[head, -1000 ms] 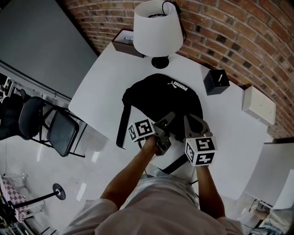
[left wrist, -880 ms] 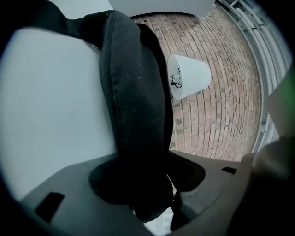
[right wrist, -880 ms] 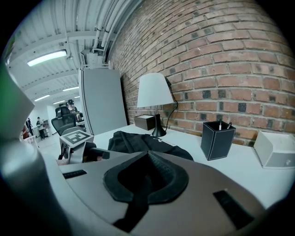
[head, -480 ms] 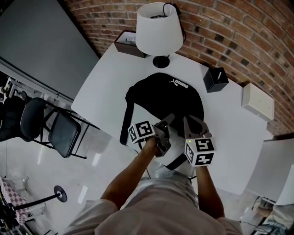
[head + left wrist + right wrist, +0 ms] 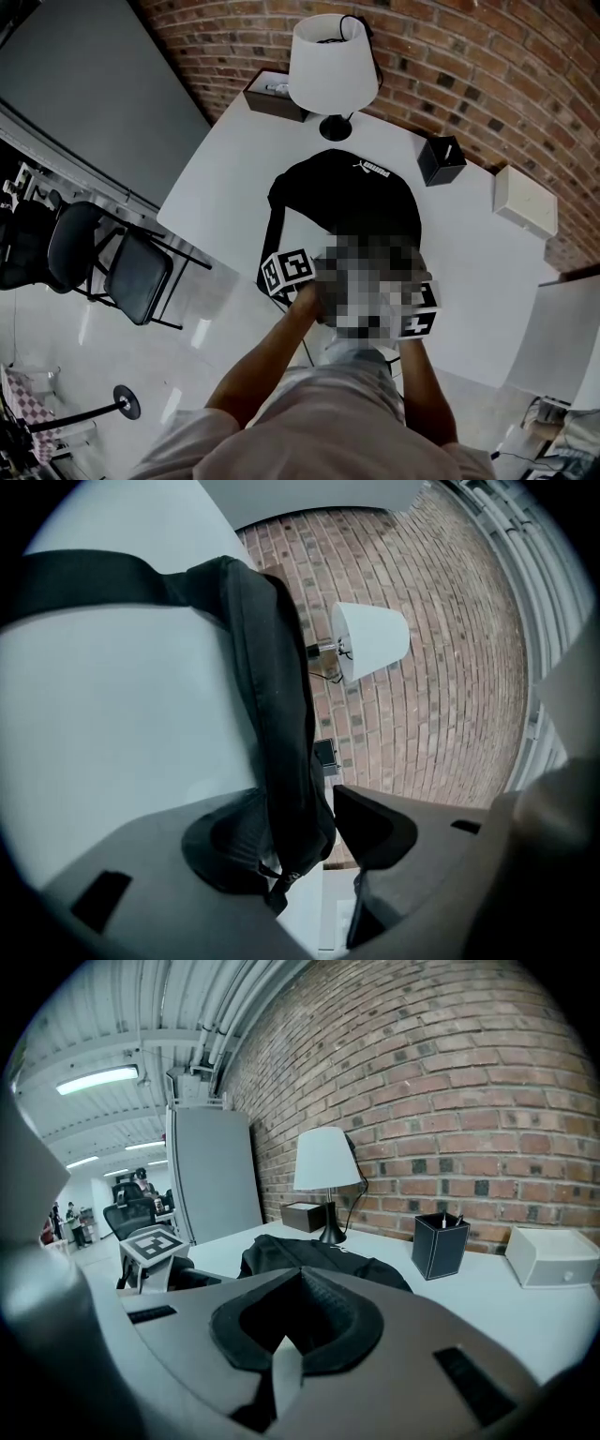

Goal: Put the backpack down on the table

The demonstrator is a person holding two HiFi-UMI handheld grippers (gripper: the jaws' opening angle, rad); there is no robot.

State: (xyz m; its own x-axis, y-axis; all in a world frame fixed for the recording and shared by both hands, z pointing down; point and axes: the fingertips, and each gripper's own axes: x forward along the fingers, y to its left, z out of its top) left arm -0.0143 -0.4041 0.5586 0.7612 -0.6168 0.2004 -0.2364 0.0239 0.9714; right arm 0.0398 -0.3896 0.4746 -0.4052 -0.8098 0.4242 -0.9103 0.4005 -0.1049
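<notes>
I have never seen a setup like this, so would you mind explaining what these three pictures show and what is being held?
A person holds hand-operated tongs in each hand; there is no robot arm. One picture is from a camera on the person's head, looking down; the other two are from cameras on the tongs. A black backpack lies on the white table, near a lamp, a pen holder, a white box and a brown box. The left tongs stand open around the backpack's edge. The right tongs are shut on nothing.
</notes>
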